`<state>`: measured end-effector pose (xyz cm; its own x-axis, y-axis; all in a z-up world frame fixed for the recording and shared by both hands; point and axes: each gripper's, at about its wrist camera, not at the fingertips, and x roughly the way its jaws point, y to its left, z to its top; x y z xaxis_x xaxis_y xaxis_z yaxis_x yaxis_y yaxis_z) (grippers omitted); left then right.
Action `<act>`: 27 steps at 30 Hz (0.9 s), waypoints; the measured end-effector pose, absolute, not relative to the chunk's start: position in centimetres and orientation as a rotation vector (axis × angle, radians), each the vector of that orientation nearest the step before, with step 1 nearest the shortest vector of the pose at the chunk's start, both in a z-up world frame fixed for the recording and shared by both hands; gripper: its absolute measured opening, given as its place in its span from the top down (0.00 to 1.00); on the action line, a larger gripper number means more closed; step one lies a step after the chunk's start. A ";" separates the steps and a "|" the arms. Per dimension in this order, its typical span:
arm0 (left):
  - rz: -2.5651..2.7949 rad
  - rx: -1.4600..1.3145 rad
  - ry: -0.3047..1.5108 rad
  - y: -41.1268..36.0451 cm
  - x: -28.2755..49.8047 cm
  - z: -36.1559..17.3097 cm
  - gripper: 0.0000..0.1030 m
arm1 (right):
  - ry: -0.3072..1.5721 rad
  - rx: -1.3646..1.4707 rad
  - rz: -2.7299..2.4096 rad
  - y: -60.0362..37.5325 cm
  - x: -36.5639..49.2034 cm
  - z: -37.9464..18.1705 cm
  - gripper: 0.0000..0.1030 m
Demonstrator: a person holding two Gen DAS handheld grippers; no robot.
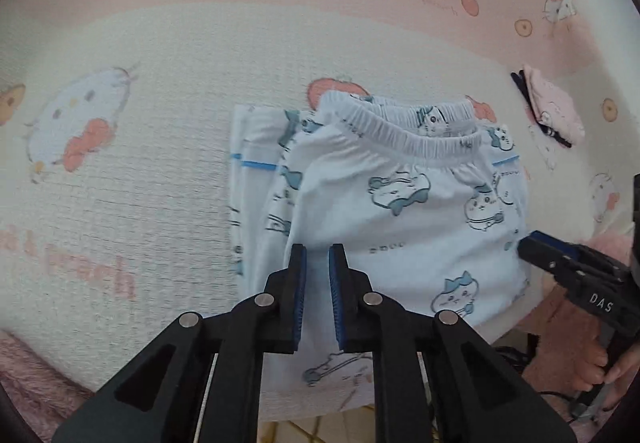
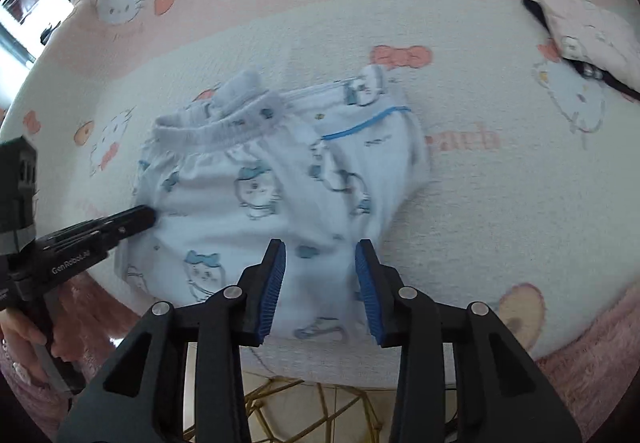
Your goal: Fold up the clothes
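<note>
Pink folded garment (image 1: 554, 109) w/ dark trim lies at far right of the bench (image 1: 120, 171), well apart from the pale cartoon-print shorts (image 1: 400, 203) near the bench's front edge. Left gripper (image 1: 318, 263) fingers slightly apart over the shorts' near hem, no cloth pinched. Right gripper (image 2: 320, 263) fingers wider apart, cloth below them, not clamped.

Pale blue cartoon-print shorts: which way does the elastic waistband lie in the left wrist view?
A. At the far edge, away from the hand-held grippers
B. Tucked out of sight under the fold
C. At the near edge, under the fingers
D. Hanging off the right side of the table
A: the gathered elastic waistband runs along the far edge of the shorts, beyond the left hand-held gripper.
</note>
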<state>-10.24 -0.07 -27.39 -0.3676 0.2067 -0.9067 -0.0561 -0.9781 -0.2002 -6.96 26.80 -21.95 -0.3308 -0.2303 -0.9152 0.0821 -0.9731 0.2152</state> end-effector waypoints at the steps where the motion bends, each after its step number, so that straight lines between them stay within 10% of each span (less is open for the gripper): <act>1: 2.478 -1.646 -0.190 0.0 -9.9 -26.8 0.86 | -0.125 1.689 -2.441 26.9 -6.8 -22.1 0.61; 15: 2.409 -1.744 -0.123 1.9 -7.0 -27.3 0.82 | 0.147 1.765 -2.389 23.0 -6.4 -24.1 0.52; 21: 2.372 -1.761 -0.485 -3.1 -6.6 -27.0 0.79 | -0.255 1.768 -2.391 26.8 -6.9 -23.8 0.43; 27: 2.356 -1.772 -0.484 -3.9 -5.7 -26.8 0.79 | -0.551 1.738 -2.325 28.5 -8.1 -24.6 0.43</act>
